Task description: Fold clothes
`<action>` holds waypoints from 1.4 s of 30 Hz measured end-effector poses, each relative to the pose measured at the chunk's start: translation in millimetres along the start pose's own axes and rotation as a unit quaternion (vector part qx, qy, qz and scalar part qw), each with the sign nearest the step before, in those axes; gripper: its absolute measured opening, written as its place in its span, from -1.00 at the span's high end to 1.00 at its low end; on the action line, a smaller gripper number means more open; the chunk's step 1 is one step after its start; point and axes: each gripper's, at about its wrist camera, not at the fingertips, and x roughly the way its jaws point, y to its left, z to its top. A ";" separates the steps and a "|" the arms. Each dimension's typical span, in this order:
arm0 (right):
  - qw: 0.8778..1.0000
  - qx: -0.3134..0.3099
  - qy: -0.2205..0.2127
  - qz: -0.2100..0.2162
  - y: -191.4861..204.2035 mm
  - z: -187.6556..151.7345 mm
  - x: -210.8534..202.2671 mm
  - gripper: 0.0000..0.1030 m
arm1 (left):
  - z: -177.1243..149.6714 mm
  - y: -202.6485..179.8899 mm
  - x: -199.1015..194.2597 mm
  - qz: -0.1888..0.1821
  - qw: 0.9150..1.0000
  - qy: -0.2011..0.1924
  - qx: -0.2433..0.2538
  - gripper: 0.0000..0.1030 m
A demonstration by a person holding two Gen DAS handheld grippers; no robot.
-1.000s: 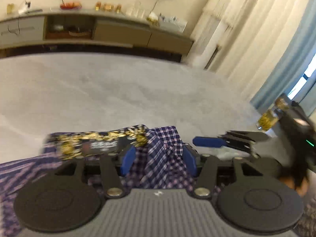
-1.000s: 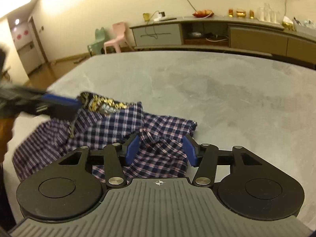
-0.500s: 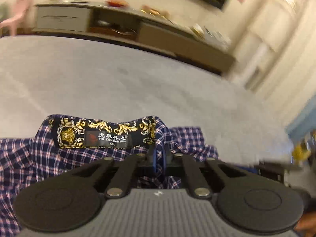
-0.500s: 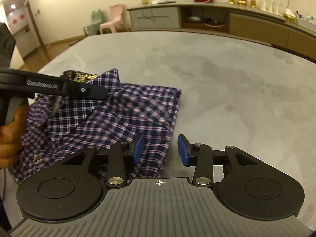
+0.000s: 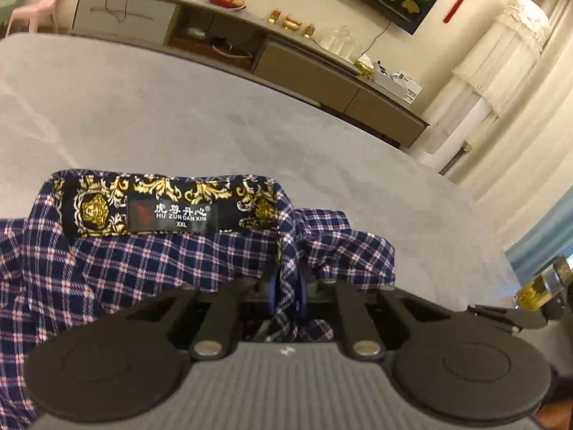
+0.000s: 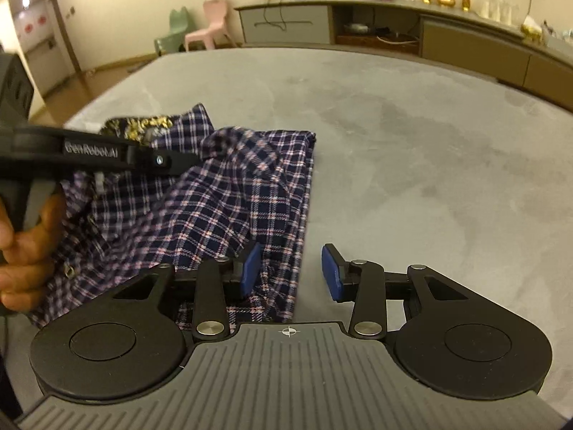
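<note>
A navy plaid shirt (image 5: 143, 261) with a black-and-gold collar band (image 5: 168, 208) and an XXL label lies crumpled on the grey table (image 5: 179, 114). My left gripper (image 5: 288, 292) is shut on a fold of the shirt just right of the collar. In the right wrist view the same shirt (image 6: 232, 197) spreads to the left, and my right gripper (image 6: 292, 272) stands open over its right edge, the left pad above cloth, the right pad above bare table. The left gripper (image 6: 107, 152) shows there, held by a hand (image 6: 25, 247).
A long low sideboard (image 6: 394, 25) with dishes and glasses runs along the far wall. A pink chair (image 6: 211, 25) and a green chair (image 6: 172, 32) stand beyond the table's far left corner. White curtains (image 5: 501, 89) hang at the right. Bare table surface (image 6: 429, 143) stretches ahead and right.
My left gripper closed on the shirt fold beside the collar and lifted it. My right gripper let go of the cloth and drew back to the shirt's right edge, staying open.
</note>
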 end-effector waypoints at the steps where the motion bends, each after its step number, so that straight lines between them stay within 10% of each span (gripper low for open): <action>1: 1.000 -0.009 0.004 -0.010 2.1 0.2 -1.4 0.31 | 3.0 5.5 -1.3 0.004 1.000 -0.003 -0.010 0.68; 6: 0.997 -0.051 0.017 -0.057 11.5 2.3 -10.1 0.30 | 13.4 20.9 -14.9 -0.010 0.999 -0.006 -0.043 0.50; 12: 0.993 -0.051 -0.107 -0.007 17.6 46.3 -27.7 0.30 | 21.2 32.6 -15.2 0.038 0.999 0.018 -0.011 0.47; 17: 0.995 -0.096 -0.016 0.015 17.8 58.3 43.0 0.24 | 25.0 54.9 -7.9 0.136 0.990 0.022 0.025 0.93; 20: 0.998 -0.056 -0.008 0.025 1.6 50.6 43.9 0.22 | 32.8 80.5 -7.2 0.096 0.995 0.023 -0.008 0.93; 27: 0.998 -0.057 -0.027 -0.012 7.7 57.2 15.3 0.30 | 23.4 72.5 -89.9 0.014 0.999 -0.038 -0.003 0.21; 32: 0.995 -0.044 -0.065 0.065 20.5 25.2 -36.0 0.16 | -15.4 86.3 -126.0 0.049 0.998 -0.029 -0.001 0.21; 42: 0.998 -0.057 -0.027 0.024 31.2 -2.5 1.3 0.10 | -41.2 45.3 -63.2 0.119 0.983 0.023 0.141 0.14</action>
